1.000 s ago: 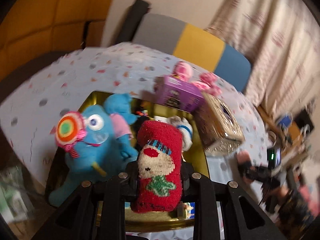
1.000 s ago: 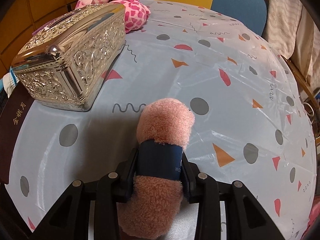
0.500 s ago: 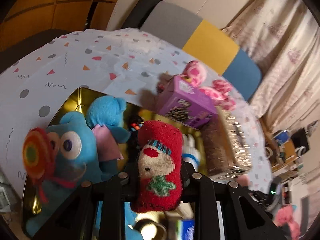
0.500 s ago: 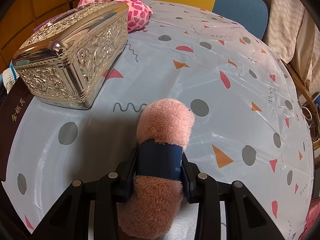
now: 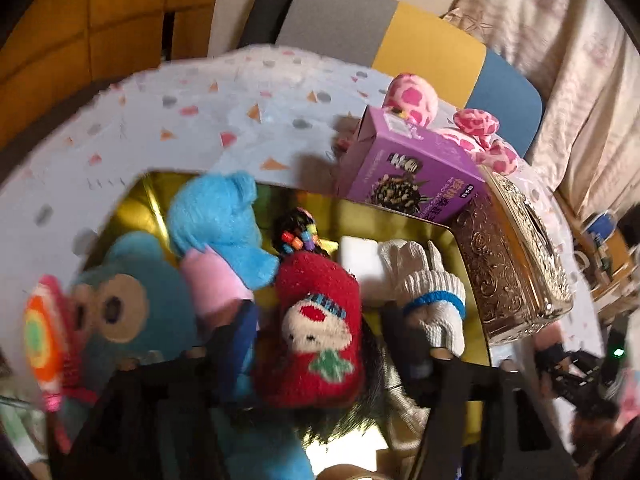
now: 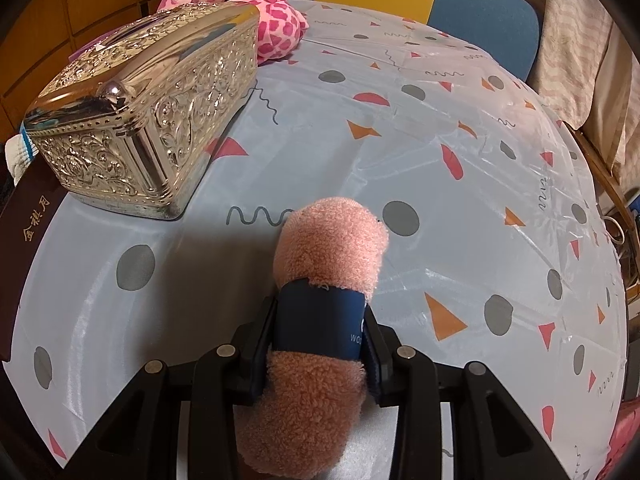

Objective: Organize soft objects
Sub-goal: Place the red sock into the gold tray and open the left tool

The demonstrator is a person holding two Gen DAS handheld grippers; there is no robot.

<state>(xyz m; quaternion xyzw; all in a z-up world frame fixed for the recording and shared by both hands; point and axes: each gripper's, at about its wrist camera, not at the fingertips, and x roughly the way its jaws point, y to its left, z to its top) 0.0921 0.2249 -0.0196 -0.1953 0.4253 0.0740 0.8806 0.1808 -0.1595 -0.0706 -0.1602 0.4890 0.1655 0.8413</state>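
Left wrist view | left gripper [image 5: 320, 344] jaws just opened wide, red sock roll [image 5: 316, 332] loose between them, lying lengthwise over gold tray [image 5: 400, 216] | right gripper [image 6: 320, 324] squeezes pink sock roll [image 6: 320, 320] above table [image 6: 440, 160]

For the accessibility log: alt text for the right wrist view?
The right gripper holds a rolled pink fuzzy sock by its navy band, jaws shut on it, above a patterned tablecloth. An ornate silver box sits at left, with a pink spotted plush behind it.
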